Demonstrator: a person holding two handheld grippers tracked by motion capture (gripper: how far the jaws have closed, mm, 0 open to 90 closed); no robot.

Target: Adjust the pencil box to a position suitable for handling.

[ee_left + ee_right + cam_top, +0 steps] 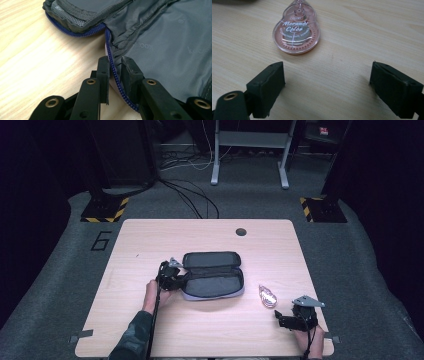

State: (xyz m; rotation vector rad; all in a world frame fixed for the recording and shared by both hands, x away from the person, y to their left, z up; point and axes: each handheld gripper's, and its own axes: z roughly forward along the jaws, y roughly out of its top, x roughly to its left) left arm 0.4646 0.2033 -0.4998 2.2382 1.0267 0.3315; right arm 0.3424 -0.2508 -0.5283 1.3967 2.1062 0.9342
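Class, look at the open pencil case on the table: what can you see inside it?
Inside the pencil case only grey fabric lining shows, with no items on it. The left gripper straddles its purple zipper edge. Anything tucked beneath the lining folds is hidden.

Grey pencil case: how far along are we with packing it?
Done: the grey fabric pencil case lies unzipped on the wooden table. In hand: the left gripper pinches its blue zipper edge. Left: the pink correction-tape dispenser lies outside, ahead of the open right gripper.
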